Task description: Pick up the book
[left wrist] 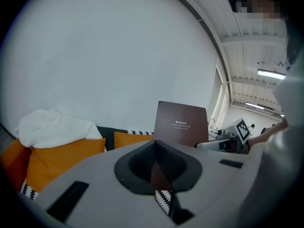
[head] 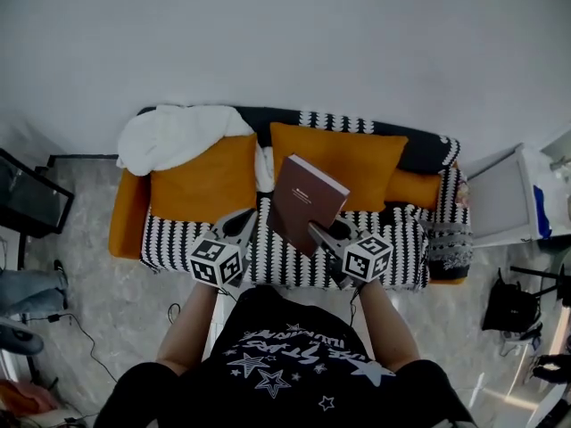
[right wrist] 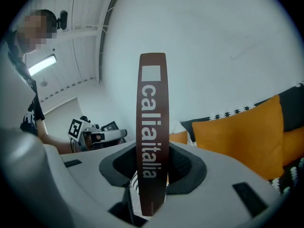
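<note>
Sofa (head: 129, 217): orange, against a pale wall (head: 285, 34). It carries a black-and-white patterned throw (head: 169, 239) over the seat and front. Two orange cushions lean on its back, the left cushion (head: 203, 181) and the right cushion (head: 357, 163). A white blanket (head: 174, 136) is heaped on the left end of the backrest, above the left cushion. To the right of the sofa stands a white open unit (head: 508, 199); its contents cannot be made out.

Surroundings: a dark screen (head: 31, 199) stands at the left edge of the head view. A black bag (head: 508, 308) sits on the floor at the right. Cables trail over the floor at lower left.

Book (head: 306, 199): brown, off the sofa, in the air above the patterned seat and in front of the gap between the two cushions. The right gripper (head: 319, 230) clamps it at its lower end, one jaw on each cover. In the right gripper view the spine (right wrist: 152, 118) stands upright between the jaws, facing the camera, with white lettering running top to bottom. The long axis rises away from the jaws toward the sofa back. In the head view it is tilted up and to the left. One cover faces the left gripper's side; in the left gripper view it shows as a flat brown face (left wrist: 182, 125) with small white print.

Left gripper (head: 236, 226): near the book's lower left, apart from it. Its jaws are drawn together with nothing between them, and only a thin slit of throw pattern shows below the tips.
</note>
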Demonstrator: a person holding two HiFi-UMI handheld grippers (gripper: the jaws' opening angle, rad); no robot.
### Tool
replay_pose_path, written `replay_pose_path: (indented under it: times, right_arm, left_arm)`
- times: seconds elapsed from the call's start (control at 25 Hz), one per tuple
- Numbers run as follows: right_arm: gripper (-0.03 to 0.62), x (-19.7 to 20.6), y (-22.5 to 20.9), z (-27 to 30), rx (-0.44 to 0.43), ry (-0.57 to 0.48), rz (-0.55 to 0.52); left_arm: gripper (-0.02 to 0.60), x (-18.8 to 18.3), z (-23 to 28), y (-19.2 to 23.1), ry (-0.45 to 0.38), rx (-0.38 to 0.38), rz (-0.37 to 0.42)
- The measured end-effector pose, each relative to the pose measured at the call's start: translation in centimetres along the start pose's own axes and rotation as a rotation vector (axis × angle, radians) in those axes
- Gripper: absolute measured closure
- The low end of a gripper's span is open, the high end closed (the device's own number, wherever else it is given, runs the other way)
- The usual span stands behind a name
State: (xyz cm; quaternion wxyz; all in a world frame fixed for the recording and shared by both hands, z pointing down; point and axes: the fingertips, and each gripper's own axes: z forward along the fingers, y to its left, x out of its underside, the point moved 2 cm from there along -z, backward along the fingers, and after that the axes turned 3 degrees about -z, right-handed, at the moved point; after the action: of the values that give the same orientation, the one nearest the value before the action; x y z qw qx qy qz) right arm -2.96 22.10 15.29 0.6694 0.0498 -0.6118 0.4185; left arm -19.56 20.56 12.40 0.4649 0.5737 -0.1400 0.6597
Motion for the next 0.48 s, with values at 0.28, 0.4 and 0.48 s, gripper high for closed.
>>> replay_pose_path:
  times: [0.28, 0.4, 0.48]
  right_arm:
    - [0.444, 1.4, 0.6, -4.1, -0.004, -0.019, 0.005]
    - [0.445, 1.8, 1.1, -6.3, -0.016, -0.051, 0.039]
    - [0.445, 2.0, 1.2, -7.8, -0.018, -0.072, 0.049]
  left_arm:
    - [0.574, 1.0, -1.0, -3.6, -0.010, -0.006, 0.022]
    - [0.574, 2.0, -1.6, -5.8, -0.005, -0.008, 0.030]
    - [0.574, 2.8, -2.0, -7.2, -0.001, -0.009, 0.034]
